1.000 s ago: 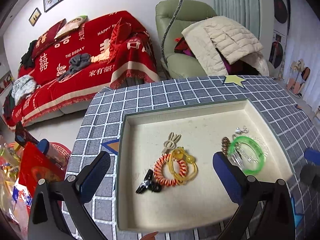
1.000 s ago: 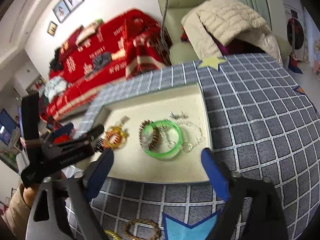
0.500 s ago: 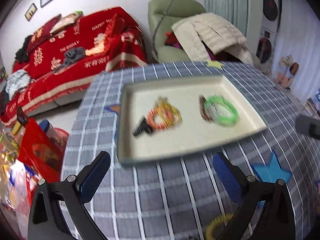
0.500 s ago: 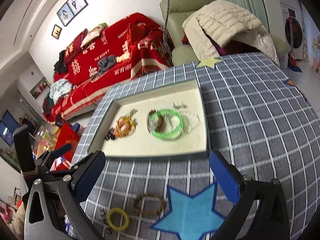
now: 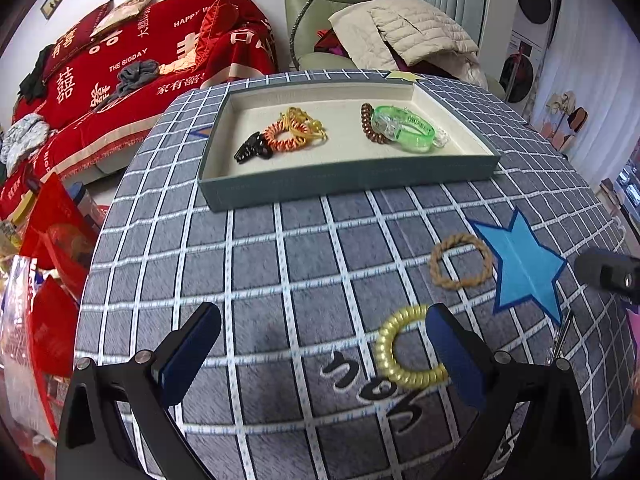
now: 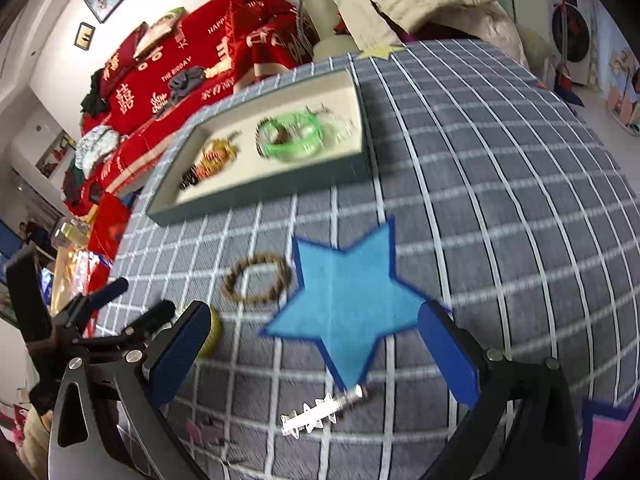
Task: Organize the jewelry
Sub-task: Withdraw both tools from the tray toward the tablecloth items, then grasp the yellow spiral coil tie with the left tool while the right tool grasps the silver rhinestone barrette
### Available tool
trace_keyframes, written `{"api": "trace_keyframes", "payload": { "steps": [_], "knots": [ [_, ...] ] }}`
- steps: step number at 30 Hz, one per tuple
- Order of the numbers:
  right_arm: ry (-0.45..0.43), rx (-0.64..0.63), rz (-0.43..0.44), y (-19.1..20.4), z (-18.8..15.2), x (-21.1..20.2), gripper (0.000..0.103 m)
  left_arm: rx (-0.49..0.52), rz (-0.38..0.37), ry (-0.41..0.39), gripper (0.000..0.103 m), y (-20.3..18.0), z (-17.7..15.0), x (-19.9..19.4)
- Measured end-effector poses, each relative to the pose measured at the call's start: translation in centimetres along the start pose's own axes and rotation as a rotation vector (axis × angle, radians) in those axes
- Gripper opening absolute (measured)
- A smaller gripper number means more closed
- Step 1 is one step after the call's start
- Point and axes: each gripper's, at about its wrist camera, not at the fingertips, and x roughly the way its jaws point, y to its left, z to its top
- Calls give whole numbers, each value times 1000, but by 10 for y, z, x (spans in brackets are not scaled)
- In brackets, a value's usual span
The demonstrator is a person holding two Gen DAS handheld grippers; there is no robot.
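Both grippers have pulled back from the tray (image 5: 348,182) in the last second; a moment ago they hung right over it, now they hover above the near part of the bench (image 5: 280,280), where loose pieces lie. In my judgement a drop-off has just ended and the next pick-up is being lined up.

Starting at the left, the bench edge falls away close beside the left gripper (image 5: 320,356), with red bags and clutter below, so there is little margin on that side. Its jaws stand wide open and hold nothing. Between them the cloth is bare; the yellow spiral hair tie (image 5: 404,350) lies at the inner face of its right finger, partly overlapped by it. Just beyond, the braided tan ring (image 5: 460,261) lies flat, touching the point of the blue star patch (image 5: 524,264).

Further right, the right gripper (image 6: 316,354) is also spread wide and empty, over the star. A silver star-studded hair clip (image 6: 320,412) lies near it, beside the star's lower tip. To its right the bench is open cloth with ample room.

The tray sits well apart, towards the far edge, already holding the black claw clip (image 5: 253,148), orange coil tie (image 5: 285,136) and green bangle (image 5: 404,128).
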Motion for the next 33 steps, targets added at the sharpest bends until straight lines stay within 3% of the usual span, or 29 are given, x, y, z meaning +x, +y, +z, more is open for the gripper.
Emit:
{"api": "trace_keyframes", "payload": {
  "steps": [13,16,20,31,33],
  "knots": [
    [45,57,-114,-3,-43,-6,103,38,17,17,103,-9,-15,3],
    [38,56,-135,3,-47,-5,96,47,20,22,103,-11,-15,5],
    [41,58,-165,8,-50,1,77,51,26,29,103,-12,-15,9],
    [8,-125,-278,33,-60,9,70,69,36,41,103,-17,-19,15],
    [0,-160,-283,35,-63,7,58,80,31,38,103,-20,-19,15]
  ]
}}
